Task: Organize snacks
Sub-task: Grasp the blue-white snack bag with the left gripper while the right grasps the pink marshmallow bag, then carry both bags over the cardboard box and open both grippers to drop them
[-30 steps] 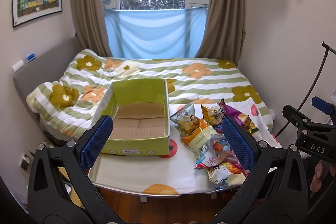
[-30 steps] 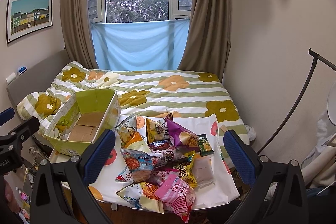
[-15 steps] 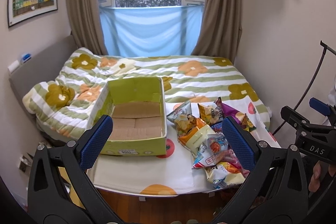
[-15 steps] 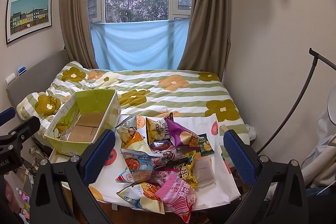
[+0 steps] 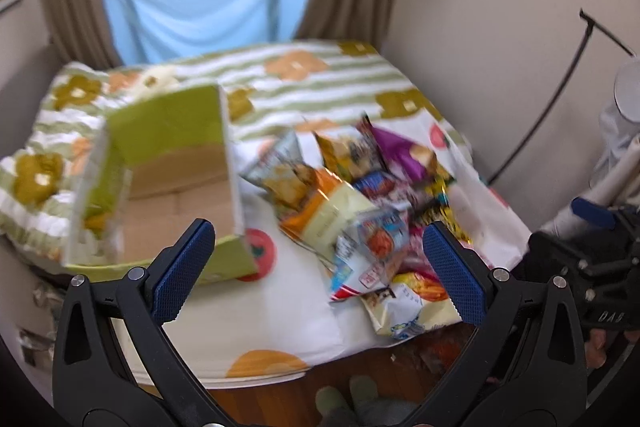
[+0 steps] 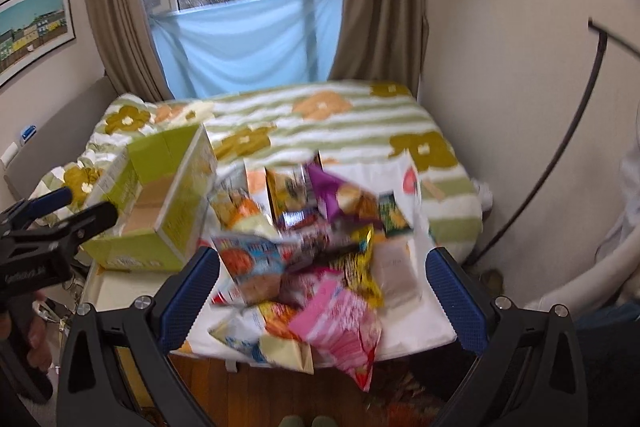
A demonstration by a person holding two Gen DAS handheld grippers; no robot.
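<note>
An open, empty green cardboard box (image 5: 172, 179) (image 6: 160, 203) sits on the left of the bed's foot. A pile of several snack bags (image 5: 360, 211) (image 6: 312, 259) lies to its right on a white cloth, with a pink bag (image 6: 340, 323) hanging over the front edge. My left gripper (image 5: 318, 275) is open and empty, in the air before the box and pile. My right gripper (image 6: 320, 291) is open and empty, in the air before the pile. The left gripper also shows at the left of the right wrist view (image 6: 48, 227). Both views are motion-blurred.
The bed carries a green-striped flowered duvet (image 6: 320, 123). A wall and a black curved stand (image 6: 560, 155) are to the right. Curtains and a blue cloth (image 6: 248, 43) hang behind the bed. Wooden floor (image 5: 280, 395) lies below the bed edge.
Both grippers have moved forward and tilted down toward the bed's foot; box and snack pile look larger and lower. Both stay open. Nothing on the bed has moved.
</note>
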